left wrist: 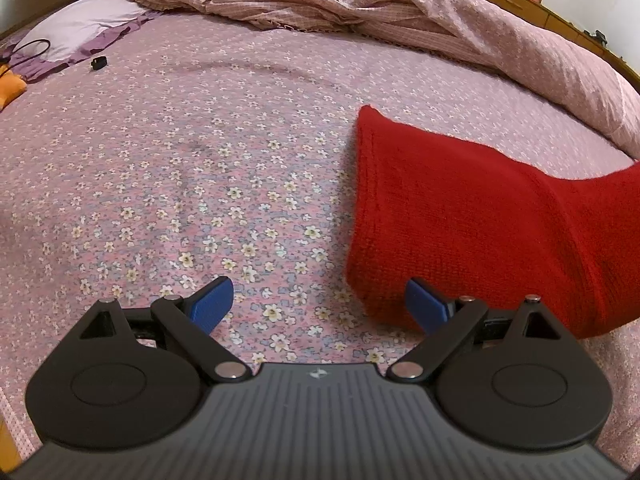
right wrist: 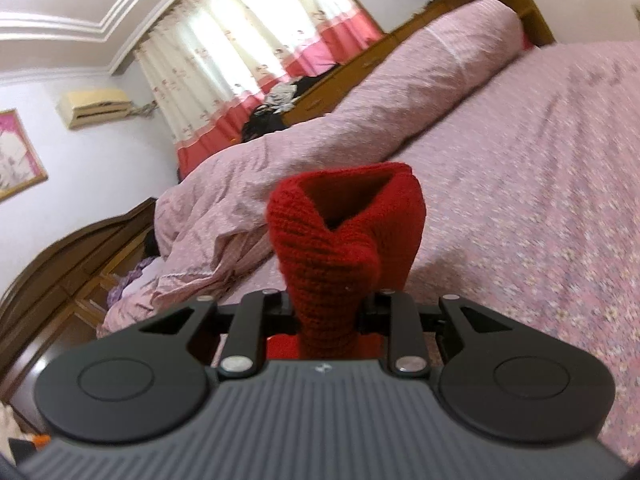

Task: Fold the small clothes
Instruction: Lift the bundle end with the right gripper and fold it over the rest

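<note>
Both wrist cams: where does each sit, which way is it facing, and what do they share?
Left wrist: on the left gripper, angled down at the floral bedsheet; jaws open, empty, beside the red knit garment.
Right wrist: on the right gripper, near level and rolled, facing the curtain and rumpled quilt; jaws shut on the red knit garment.
Shared: garment, bedsheet, quilt. No hand or sleeve visible.

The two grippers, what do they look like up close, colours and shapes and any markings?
Both look alike. The left gripper has a dark grey ribbed body with a small pale emblem at its front edge, two round black discs, black link arms with silver pins, and blue textured finger pads. The right gripper shows the same body, discs and links; its pads are hidden. No cables, hands or sleeves are visible.
</note>
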`<move>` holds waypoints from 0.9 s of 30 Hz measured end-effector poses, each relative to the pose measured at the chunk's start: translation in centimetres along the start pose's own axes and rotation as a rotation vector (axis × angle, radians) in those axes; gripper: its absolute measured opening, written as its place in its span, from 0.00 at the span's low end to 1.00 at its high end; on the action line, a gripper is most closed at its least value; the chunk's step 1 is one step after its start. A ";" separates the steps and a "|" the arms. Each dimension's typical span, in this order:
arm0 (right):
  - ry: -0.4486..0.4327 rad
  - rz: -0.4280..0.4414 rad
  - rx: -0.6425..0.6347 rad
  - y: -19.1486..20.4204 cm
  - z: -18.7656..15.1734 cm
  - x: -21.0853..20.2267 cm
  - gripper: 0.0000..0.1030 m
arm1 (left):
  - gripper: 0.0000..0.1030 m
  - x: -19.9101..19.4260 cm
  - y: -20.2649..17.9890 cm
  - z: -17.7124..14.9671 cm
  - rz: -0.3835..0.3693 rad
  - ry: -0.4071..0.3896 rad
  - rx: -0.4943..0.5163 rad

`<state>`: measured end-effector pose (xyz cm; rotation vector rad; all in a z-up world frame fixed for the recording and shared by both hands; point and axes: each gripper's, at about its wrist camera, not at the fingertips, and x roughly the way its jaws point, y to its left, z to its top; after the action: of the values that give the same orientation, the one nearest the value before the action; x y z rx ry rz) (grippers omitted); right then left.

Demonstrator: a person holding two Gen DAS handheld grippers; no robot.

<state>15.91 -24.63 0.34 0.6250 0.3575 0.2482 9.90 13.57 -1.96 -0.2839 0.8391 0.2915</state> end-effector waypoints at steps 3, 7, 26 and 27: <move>-0.002 0.023 -0.041 1.2 0.2 0.2 0.27 | 0.92 -0.2 0.3 0.0 0.008 -0.004 -0.001; 0.003 0.062 -0.077 2.9 0.3 0.7 0.27 | 0.92 -0.6 1.0 0.0 0.015 -0.014 -0.009; 0.227 0.169 -0.342 12.2 -5.7 5.8 0.26 | 0.92 -1.2 5.5 -0.6 0.040 -0.023 -0.091; 0.246 0.168 -0.365 12.5 -6.3 6.0 0.26 | 0.92 -1.2 5.7 -0.7 0.041 -0.022 -0.095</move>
<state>17.35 -9.50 1.71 0.2638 0.4831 0.5406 6.62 18.39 -2.22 -0.3521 0.8116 0.3724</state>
